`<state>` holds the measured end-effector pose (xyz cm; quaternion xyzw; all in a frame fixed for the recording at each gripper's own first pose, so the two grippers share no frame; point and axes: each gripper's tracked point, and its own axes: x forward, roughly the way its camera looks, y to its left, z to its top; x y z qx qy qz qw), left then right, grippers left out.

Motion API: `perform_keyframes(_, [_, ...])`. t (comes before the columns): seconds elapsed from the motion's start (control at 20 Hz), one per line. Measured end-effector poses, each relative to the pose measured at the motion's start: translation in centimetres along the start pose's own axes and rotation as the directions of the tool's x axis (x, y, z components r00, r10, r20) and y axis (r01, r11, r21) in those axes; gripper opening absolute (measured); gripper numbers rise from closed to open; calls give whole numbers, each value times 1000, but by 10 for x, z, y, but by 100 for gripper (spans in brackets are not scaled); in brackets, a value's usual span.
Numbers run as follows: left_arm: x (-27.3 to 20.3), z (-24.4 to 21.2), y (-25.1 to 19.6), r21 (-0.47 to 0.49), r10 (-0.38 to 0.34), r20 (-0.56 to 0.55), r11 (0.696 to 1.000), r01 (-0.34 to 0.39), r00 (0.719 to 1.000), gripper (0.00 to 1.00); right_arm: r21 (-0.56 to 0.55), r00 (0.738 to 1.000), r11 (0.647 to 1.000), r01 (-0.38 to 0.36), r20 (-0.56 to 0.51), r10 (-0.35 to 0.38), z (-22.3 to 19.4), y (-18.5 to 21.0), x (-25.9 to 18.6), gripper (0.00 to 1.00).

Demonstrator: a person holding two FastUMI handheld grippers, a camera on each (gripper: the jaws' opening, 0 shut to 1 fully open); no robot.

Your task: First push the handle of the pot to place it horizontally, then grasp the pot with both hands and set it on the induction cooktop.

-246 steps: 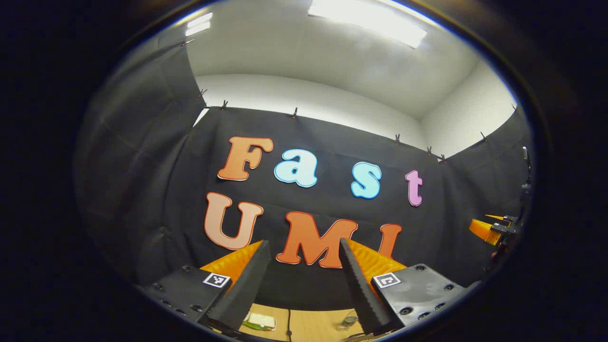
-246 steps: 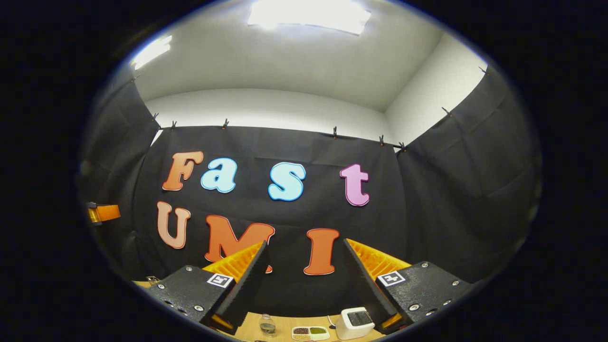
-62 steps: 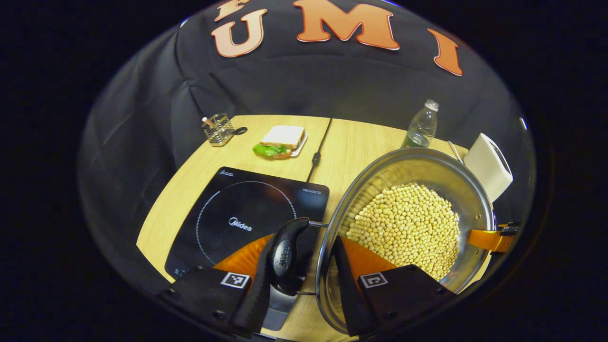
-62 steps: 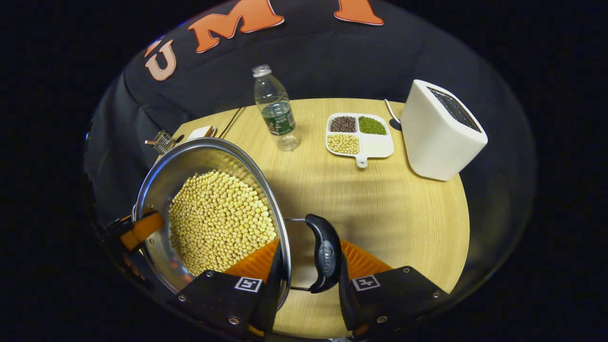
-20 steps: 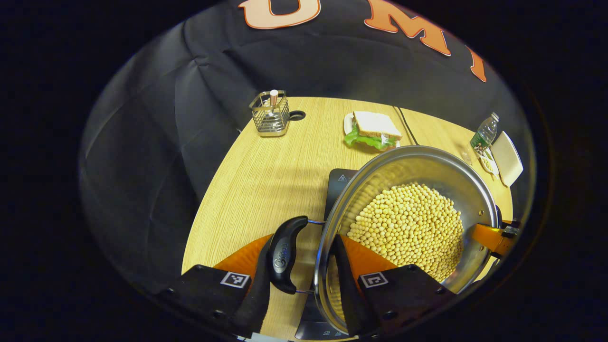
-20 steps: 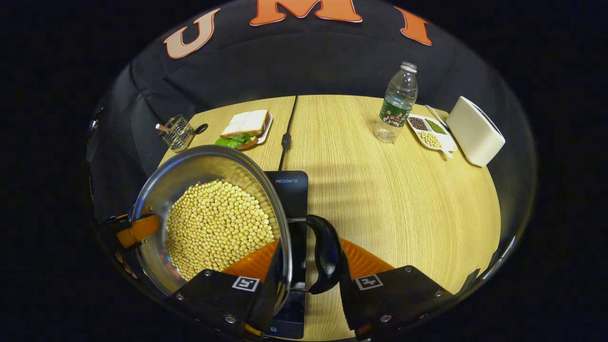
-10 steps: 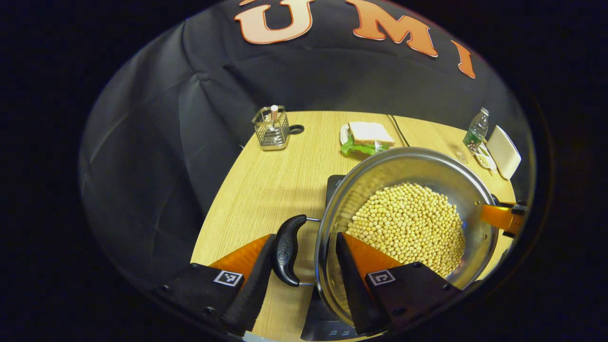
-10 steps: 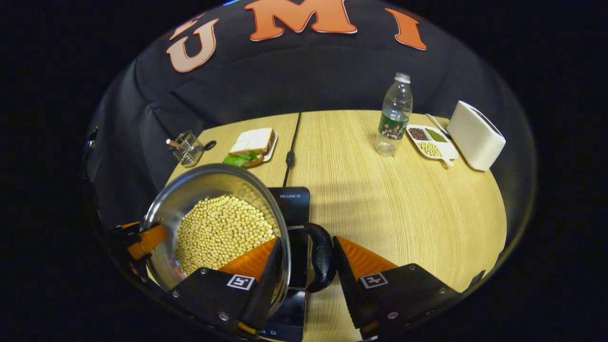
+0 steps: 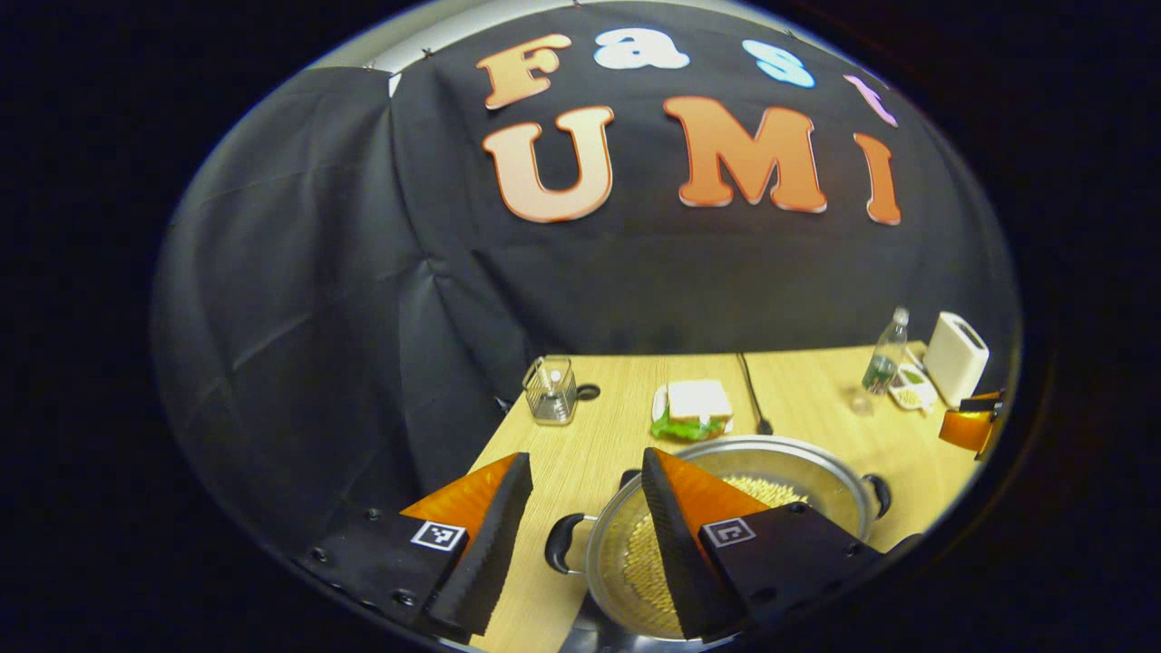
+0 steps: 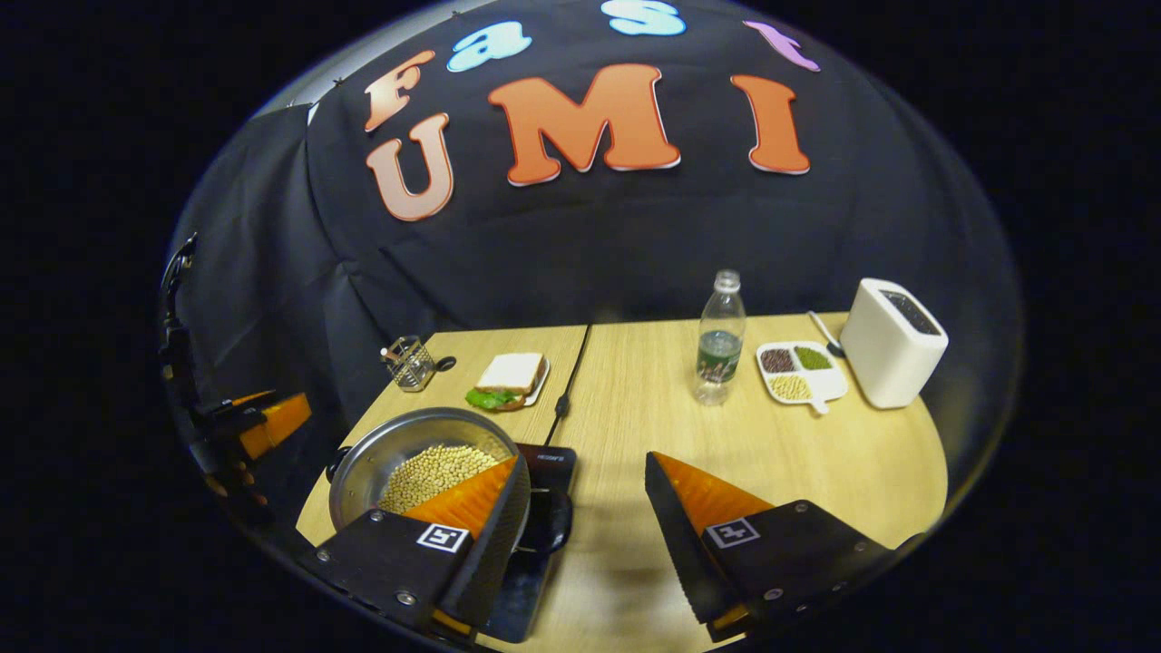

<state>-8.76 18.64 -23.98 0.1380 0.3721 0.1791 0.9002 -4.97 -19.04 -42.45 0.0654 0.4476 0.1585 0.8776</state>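
Note:
A steel pot (image 10: pixel 399 444) full of pale beans (image 10: pixel 434 473) sits on the black induction cooktop (image 10: pixel 551 458) at the table's near left. One black side handle (image 10: pixel 548 528) lies just beyond my right gripper's left finger. My right gripper (image 10: pixel 587 467) is open and empty above the table, to the right of the pot. In the left gripper view, the pot (image 9: pixel 780 446) lies below, its black handle (image 9: pixel 562 544) between my fingers but lower down. My left gripper (image 9: pixel 585 462) is open, holding nothing. The other gripper (image 9: pixel 966 426) is at the far right edge.
On the wooden table (image 10: pixel 798 453) stand a water bottle (image 10: pixel 719 340), a divided dish of beans (image 10: pixel 798 370), a white appliance (image 10: pixel 893 343), a sandwich on a plate (image 10: pixel 508 376) and a wire holder (image 10: pixel 410 361). A black cable (image 10: pixel 567 390) runs back from the cooktop.
Both grippers have opened, let go of the pot's handles and risen up and back. The pot now rests on the cooktop, smaller and lower in both views.

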Motion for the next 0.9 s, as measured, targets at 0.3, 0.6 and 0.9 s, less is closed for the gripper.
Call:
perform_keyframes(0.3, [-62, 123, -36, -105, -11, 216, 994, 34, 976, 82, -148, 976, 987, 68, 217, -35, 108, -126, -110, 88])
perform_keyframes(0.6, [-118, 222, -75, -110, -48, 424, 989, 104, 905, 97, -146, 907, 961, 234, 389, -162, 204, -262, -235, 94])
perform_keyframes(0.9, [-179, 299, -98, -104, -82, 616, 977, 184, 783, 98, -102, 798, 932, 347, 553, -237, 273, -292, -315, 93])
